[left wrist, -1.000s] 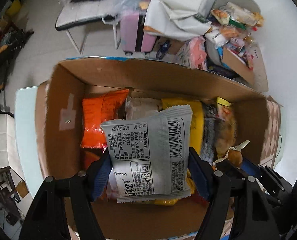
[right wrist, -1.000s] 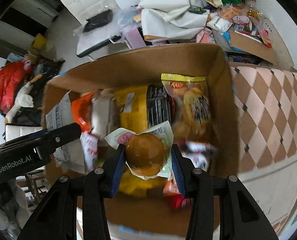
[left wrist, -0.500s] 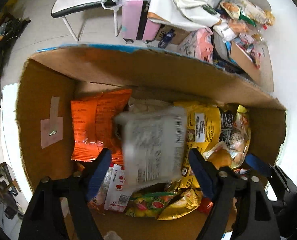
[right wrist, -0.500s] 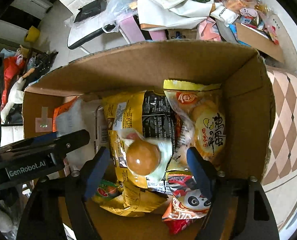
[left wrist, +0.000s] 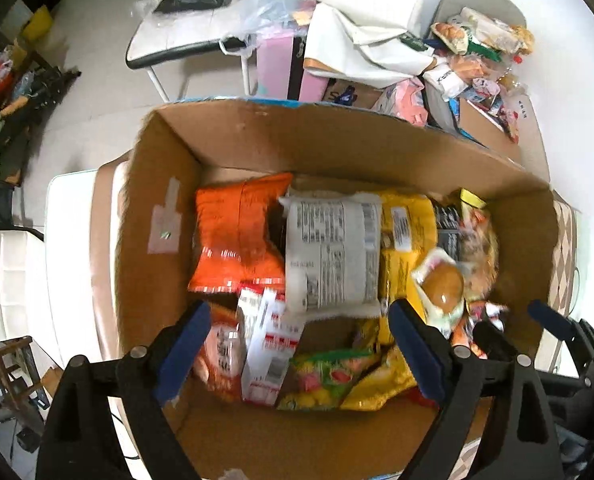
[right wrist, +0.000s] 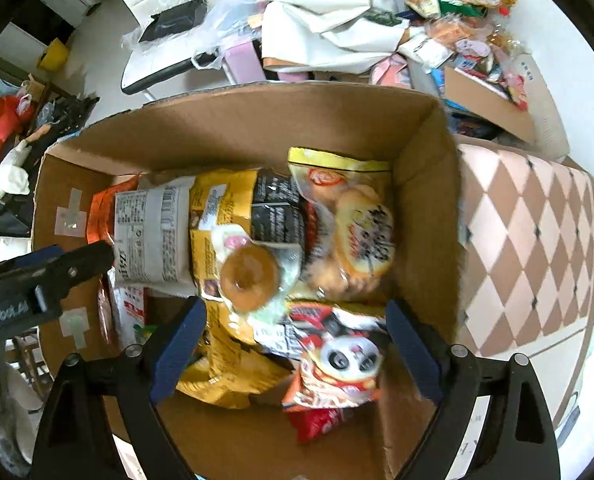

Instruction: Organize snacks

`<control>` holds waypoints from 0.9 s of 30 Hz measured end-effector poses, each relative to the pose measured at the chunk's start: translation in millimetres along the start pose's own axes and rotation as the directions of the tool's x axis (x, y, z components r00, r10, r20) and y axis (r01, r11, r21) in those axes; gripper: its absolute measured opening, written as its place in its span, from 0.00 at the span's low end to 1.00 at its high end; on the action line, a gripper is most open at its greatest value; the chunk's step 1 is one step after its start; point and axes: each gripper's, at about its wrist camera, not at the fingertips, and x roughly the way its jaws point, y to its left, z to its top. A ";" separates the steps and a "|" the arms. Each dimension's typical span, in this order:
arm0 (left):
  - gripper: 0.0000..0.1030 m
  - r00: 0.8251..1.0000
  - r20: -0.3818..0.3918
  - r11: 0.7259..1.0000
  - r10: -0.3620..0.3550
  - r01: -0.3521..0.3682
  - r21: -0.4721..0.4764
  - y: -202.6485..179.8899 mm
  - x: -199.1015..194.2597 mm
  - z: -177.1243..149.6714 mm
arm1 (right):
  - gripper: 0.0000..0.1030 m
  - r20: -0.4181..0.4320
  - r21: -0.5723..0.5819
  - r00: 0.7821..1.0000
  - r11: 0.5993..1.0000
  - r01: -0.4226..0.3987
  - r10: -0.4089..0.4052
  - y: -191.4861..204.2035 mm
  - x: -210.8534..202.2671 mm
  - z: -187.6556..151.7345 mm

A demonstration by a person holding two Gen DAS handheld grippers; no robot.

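Both claws hang over a big cardboard box (left wrist: 337, 148) full of snacks. The left claw (left wrist: 297, 344) is wide apart and holds nothing. The right claw (right wrist: 295, 342) is wide apart too, and it holds nothing.

In the left wrist view, a grey and white packet (left wrist: 333, 256) lies flat in the middle of the box, label side up. It rests on top of other bags. An orange bag (left wrist: 237, 236) lies just beside it on the left. A yellow bag (left wrist: 405, 240) lies just beside it on the right. A small bun in a clear wrapper (left wrist: 441, 284) sits on the yellow bag, near the right side of the box. Nearer the claw lie a red and white packet (left wrist: 269, 344) and a green and yellow bag with fruit pictures (left wrist: 329, 372).

In the right wrist view, the bun in its wrapper (right wrist: 251, 272) lies in the middle of the box, touching a black bag (right wrist: 277, 212). A see-through bag of round cakes (right wrist: 353, 224) leans by the right wall of the box. A red bag with a panda face (right wrist: 337, 364) lies between the fingers of the right claw. The left claw shows at the left edge. A tabletop (right wrist: 529, 240) with brown and white diamonds is right beside the box.
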 end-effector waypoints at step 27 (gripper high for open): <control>0.88 0.886 0.462 0.998 0.047 -0.065 0.024 -40.0 -176.2 -221.1 | 0.91 0.380 -0.025 0.925 1.000 -0.014 0.022 -18.9 -208.6 -203.7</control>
